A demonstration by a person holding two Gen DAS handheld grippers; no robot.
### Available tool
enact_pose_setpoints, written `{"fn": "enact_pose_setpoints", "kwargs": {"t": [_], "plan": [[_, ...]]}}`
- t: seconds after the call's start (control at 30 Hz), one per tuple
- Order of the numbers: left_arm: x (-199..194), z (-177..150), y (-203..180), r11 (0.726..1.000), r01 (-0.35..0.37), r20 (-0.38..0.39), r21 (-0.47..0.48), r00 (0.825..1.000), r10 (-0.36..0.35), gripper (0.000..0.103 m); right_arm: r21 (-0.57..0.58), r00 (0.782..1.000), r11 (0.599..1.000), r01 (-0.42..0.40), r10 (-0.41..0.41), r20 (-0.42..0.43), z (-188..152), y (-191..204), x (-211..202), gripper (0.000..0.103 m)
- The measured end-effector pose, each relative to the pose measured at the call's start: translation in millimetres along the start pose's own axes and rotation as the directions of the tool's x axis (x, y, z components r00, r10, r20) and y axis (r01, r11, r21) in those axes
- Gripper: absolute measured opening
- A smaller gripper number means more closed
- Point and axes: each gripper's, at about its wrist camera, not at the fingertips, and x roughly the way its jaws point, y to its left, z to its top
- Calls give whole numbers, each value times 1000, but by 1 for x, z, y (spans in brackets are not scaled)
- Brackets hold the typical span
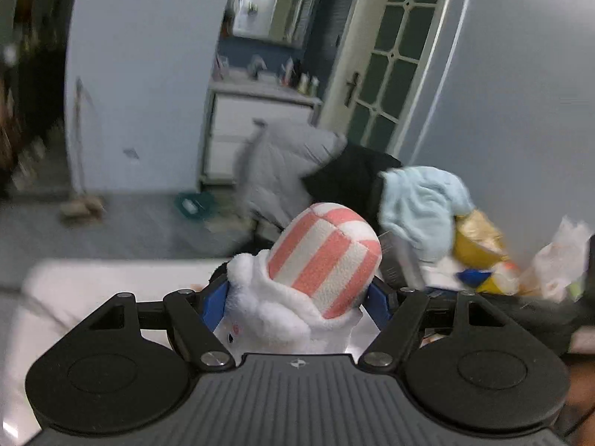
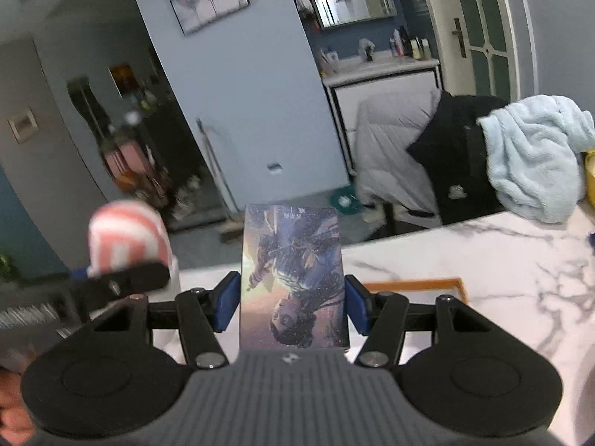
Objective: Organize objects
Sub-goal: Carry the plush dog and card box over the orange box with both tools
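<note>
Pink-and-white striped plush fills the middle of the left wrist view: a soft toy (image 1: 316,278) with a striped rounded part set in white fleece sits between the blue pads of the left gripper (image 1: 299,299), whose fingers (image 1: 215,303) are clamped on its white body from both sides. It is held up off the white marble table (image 1: 93,278), in front of the blurred room. The right gripper (image 2: 292,303) carries a box (image 2: 293,278) printed with a starry blue figure illustration (the picture stands upside down in this view); it rises upright between the blue fingers (image 2: 227,299), which press on its two side edges. From the right wrist view the toy shows again at the left edge, striped end up, with the left gripper beneath it, beside the right one and apart from it. Below the box lies the veined marble table, and an orange-framed flat thing (image 2: 420,284) rests on it just right of the fingers. At the table's far right corner a pale blue towel (image 2: 535,156) is heaped, touching a yellow package (image 1: 479,241) and crumpled plastic beside it. Behind the table a grey padded jacket (image 2: 390,148) and a black garment (image 2: 453,163) hang over a chair.
</note>
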Motion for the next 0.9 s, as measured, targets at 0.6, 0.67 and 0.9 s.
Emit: {"fn": "enact_pose_setpoints", "kwargs": {"t": [0.6,0.67,0.9], "plan": [[90,-65,-4,952,-265,-325,153,896,302,86,-191,915,981,16,-91,-394,-93,-14,102,61],[99,-64,-8,946,-274,-340,174,885,319,86,-211,907,978,-8,-82,-413,-99,-6,103,61],[117,-74,-11,926,-309,-383,219,845,373,87,-262,893,965,-35,-88,-441,-108,10,106,61]]}}
